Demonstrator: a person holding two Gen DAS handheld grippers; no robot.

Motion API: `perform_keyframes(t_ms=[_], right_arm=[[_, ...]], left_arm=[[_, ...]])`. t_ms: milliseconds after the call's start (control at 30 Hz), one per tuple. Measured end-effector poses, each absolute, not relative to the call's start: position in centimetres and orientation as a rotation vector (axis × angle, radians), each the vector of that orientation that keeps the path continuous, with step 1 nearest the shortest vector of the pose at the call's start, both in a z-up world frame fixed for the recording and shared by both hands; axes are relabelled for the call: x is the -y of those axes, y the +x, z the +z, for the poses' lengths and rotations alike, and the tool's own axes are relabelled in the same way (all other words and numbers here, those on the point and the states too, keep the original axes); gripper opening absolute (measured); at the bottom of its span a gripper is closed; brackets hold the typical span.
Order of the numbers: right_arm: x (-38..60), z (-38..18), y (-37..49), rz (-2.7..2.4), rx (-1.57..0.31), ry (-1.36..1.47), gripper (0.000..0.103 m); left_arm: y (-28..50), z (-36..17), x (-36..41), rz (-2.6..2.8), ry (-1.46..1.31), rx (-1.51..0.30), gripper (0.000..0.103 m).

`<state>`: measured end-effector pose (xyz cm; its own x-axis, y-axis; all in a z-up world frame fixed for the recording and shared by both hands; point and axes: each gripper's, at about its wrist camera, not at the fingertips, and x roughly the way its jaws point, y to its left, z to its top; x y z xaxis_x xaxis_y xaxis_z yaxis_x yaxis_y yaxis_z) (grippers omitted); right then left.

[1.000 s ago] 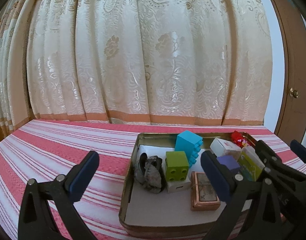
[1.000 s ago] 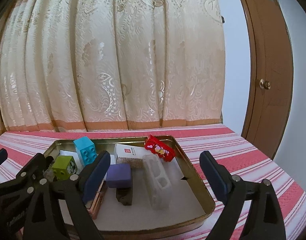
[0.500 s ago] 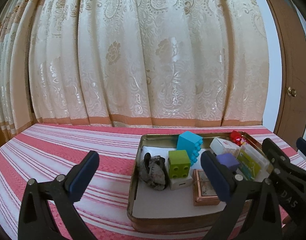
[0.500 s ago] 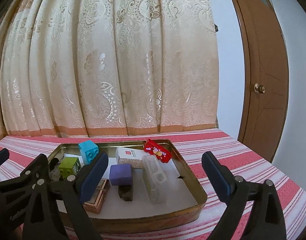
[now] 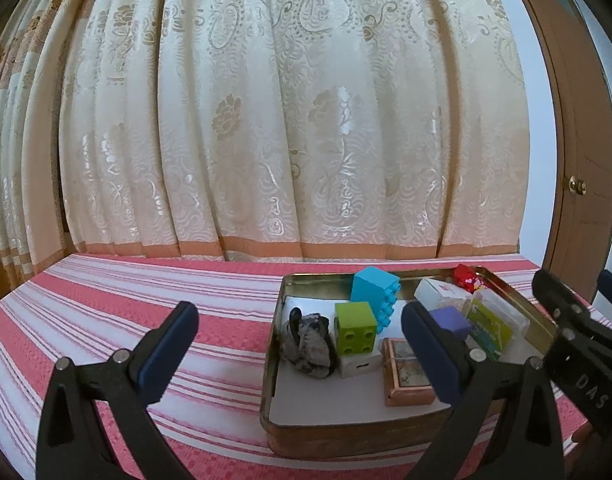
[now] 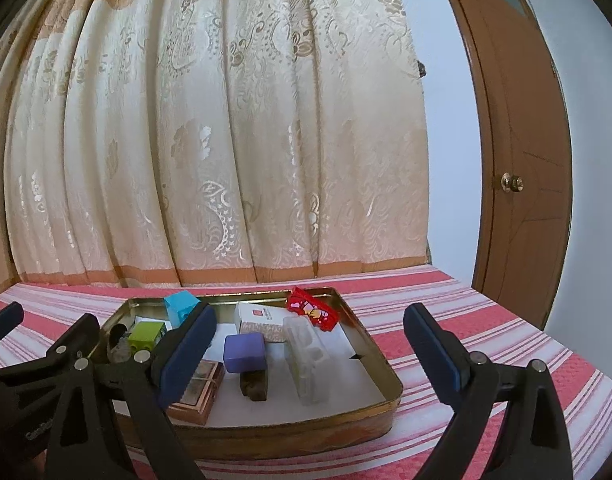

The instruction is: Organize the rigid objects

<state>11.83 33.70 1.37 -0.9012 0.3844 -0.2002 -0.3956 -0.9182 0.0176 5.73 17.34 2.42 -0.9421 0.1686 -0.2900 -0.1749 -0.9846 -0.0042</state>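
A gold metal tray [image 5: 271, 364] [image 6: 380, 364] sits on the striped cloth and holds several small objects. Inside lie a blue brick [image 5: 373, 289] [image 6: 179, 306], a green brick [image 5: 355, 329] [image 6: 147, 334], a grey crumpled lump [image 5: 308, 342], a purple block [image 6: 244, 352] [image 5: 452, 320], a copper-framed tile [image 5: 406, 376] [image 6: 196, 394], a clear plastic case [image 6: 306, 360], a white box [image 6: 262, 320] and a red toy [image 6: 312, 314] [image 5: 468, 280]. My left gripper [image 5: 298, 352] stands open, near the tray's front left. My right gripper [image 6: 306, 354] stands open before the tray, empty.
A red and white striped cloth [image 5: 126, 320] covers the surface. A cream patterned curtain [image 5: 286, 120] hangs behind it. A brown wooden door [image 6: 522, 160] with a round knob stands at the right.
Both grippers have drawn back and tilted upward, so the tray sits lower and farther in each view. Nothing in the tray has shifted.
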Motion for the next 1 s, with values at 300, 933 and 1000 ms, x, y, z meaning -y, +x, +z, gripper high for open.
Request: perform_keyframes(t_ms=[300,933,1000], right_arm=[[-33.5,1.9,13.5,2.715,-0.082,-0.164,0.097],[-33.5,2.0,14.0,2.709,-0.070,-0.127,0.097],[-33.4,2.0,14.0,2.710,-0.070,-0.123,0.097]], left_arm=[[5.9,2.3,-17.5,2.932,-0.430,-0.044,0.103],[6.3,2.6,-18.3,2.975,-0.419,-0.116,0.103],[6.3,2.6,-18.3,2.976,-0.416,-0.120,0.103]])
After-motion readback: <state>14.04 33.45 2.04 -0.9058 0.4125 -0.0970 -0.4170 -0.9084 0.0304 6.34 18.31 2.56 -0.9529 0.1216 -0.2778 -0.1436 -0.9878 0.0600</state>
